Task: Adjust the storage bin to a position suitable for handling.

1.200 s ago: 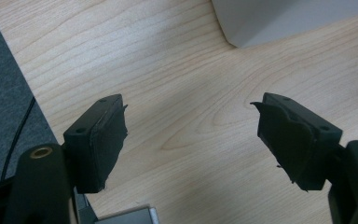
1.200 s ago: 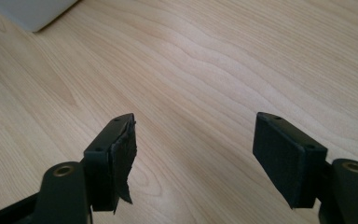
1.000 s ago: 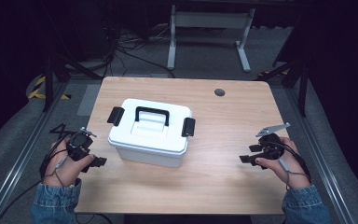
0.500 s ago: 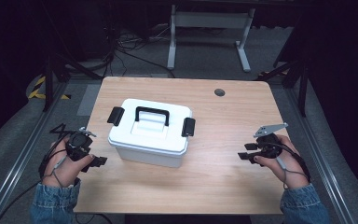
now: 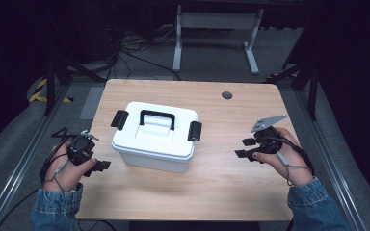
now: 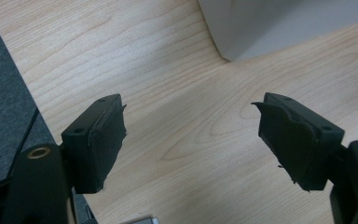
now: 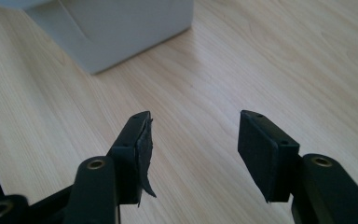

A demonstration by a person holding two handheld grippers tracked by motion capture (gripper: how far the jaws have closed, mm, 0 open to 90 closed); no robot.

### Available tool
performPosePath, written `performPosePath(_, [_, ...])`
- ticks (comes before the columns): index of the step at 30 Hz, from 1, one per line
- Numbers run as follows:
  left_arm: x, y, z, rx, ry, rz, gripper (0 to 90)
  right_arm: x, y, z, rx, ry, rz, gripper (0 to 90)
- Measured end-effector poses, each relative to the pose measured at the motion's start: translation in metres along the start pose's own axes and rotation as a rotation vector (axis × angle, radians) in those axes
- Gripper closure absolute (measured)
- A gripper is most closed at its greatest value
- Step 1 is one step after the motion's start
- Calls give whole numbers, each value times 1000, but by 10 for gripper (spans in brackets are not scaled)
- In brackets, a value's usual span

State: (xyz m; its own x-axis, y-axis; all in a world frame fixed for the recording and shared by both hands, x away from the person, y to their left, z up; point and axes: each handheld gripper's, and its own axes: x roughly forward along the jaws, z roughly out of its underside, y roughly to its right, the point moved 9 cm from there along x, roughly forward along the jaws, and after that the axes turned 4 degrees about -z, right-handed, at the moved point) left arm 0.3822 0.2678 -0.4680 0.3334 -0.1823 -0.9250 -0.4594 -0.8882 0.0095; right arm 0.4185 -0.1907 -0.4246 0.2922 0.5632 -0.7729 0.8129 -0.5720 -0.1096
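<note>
White plastic storage box with a black carry handle on its lid and a black latch at each short end sat shut near the middle of the light wooden tabletop, a little toward the left edge and turned slightly askew to the front edge. The left gripper rested low by the front-left corner of the tabletop, its jaws spread wide and empty, with a lower corner of the box just ahead of it in the left gripper view. The right gripper hovered near the right edge, well apart from the box, jaws likewise wide and holding nothing; the right gripper view showed the box's wall farther off beyond bare wood. The step in hand looked like an approach to the two end latches, neither of them touched yet. To do it well, each gripper would probably need to rise from tabletop height to lid height, come in square to its own latch, and close on the free lower edge of the clip instead of the box wall. Working both ends evenly should keep the light box from sliding or twisting on the smooth wood.
</note>
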Motion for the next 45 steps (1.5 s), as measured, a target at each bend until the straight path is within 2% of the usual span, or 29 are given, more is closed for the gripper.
performPosePath(9, [0, -2, -2, -1, 9, 0, 234, -3, -11, -40, -58, 3, -14, 450])
performPosePath(16, [1, -2, -2, -5, -9, 13, 246, -1, -25, -71, -83, 9, -31, 489])
performPosePath(19, [1, -2, -2, -2, -13, 15, 250, 0, -28, -79, -88, 11, -40, 491])
performPosePath(20, [2, -1, -2, -7, -18, 18, 251, 1, -31, -87, -93, 15, -49, 492])
performPosePath(26, [4, -1, -4, 4, -16, 20, 246, 4, -33, -103, -110, 19, -50, 489])
performPosePath(30, [4, -1, -4, 21, -12, 16, 232, 9, -37, -117, -123, 18, -64, 485])
performPosePath(36, [5, -1, -4, 22, -9, 26, 228, 16, -43, -143, -150, 26, -75, 482])
performPosePath(41, [5, -1, -4, 15, -5, 32, 228, 30, -47, -159, -161, 31, -95, 472])
performPosePath(45, [5, 0, -5, 18, -6, 37, 227, 46, -50, -167, -159, 1, -125, 468])
